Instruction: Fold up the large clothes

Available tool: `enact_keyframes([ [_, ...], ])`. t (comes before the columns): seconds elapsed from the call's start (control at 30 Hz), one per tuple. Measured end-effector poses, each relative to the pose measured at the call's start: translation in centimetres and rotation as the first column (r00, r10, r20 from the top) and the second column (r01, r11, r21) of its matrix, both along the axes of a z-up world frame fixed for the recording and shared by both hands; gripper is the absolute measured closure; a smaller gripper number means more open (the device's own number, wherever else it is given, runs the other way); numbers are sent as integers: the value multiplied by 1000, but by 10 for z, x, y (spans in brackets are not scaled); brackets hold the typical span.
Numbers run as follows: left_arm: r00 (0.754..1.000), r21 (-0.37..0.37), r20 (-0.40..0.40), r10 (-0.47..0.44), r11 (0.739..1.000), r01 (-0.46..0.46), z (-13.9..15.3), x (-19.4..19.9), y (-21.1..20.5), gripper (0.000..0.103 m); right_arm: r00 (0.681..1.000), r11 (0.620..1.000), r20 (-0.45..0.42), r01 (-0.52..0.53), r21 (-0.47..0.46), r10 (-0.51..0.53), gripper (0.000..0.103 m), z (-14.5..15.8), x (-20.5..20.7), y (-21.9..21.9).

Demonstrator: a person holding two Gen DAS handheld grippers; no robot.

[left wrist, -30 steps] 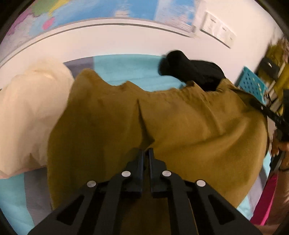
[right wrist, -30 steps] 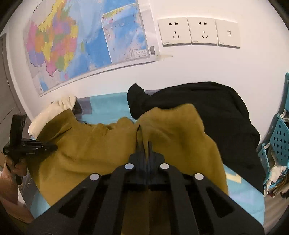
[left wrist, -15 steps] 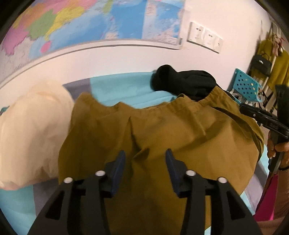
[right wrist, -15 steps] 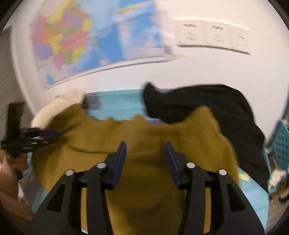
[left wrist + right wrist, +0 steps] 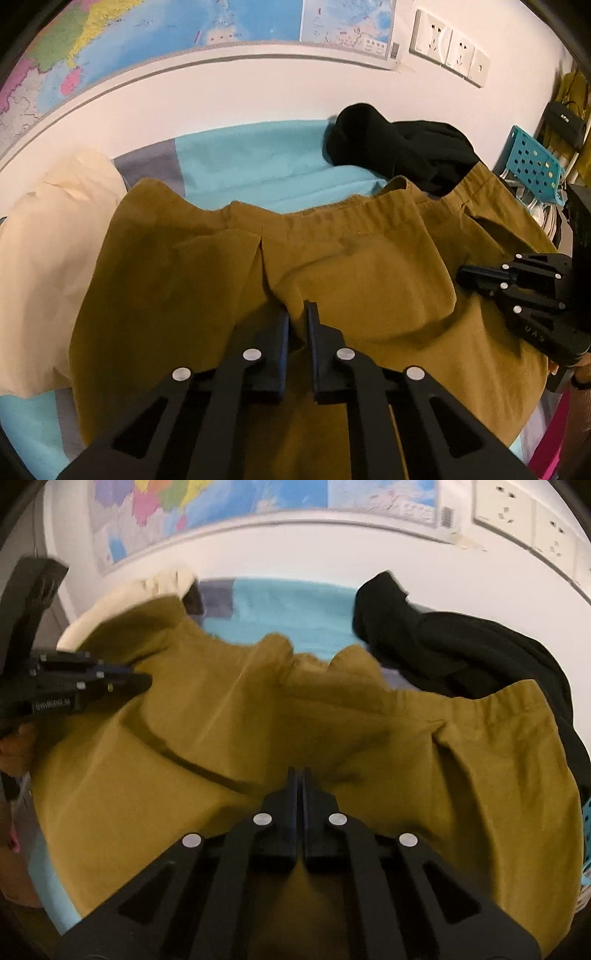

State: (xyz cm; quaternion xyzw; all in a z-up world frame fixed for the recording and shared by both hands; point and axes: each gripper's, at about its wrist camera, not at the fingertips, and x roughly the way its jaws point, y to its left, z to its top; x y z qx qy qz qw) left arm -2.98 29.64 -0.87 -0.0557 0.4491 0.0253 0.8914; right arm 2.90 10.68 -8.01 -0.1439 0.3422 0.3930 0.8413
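Observation:
Mustard-brown trousers lie spread over the teal bed cover, elastic waistband toward the wall; they also fill the right wrist view. My left gripper sits low on the cloth, jaws nearly closed with a fold pinched between the fingertips. My right gripper is shut, with trouser cloth caught at the tips. Each gripper shows in the other's view: the right one at the trousers' right side, the left one at their left side.
A black garment lies at the back right, touching the waistband. A cream garment lies on the left. The teal and grey bed cover meets a white wall with a map and sockets. A blue perforated chair stands right.
Both grippers were shut on cloth, opened half a second ago, and have closed again on the trousers lower down. The trousers have dropped flatter onto the bed.

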Motion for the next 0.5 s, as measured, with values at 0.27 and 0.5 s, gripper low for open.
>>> enact_keyframes([
  [0.27, 998, 30, 54, 24, 999, -25, 10, -3, 0, 98, 999, 998, 15, 46, 46, -46, 100, 9, 8, -3],
  [0.5, 998, 22, 46, 41, 999, -42, 5, -7, 5, 84, 999, 993, 11, 47, 104, -49, 66, 20, -4, -9],
])
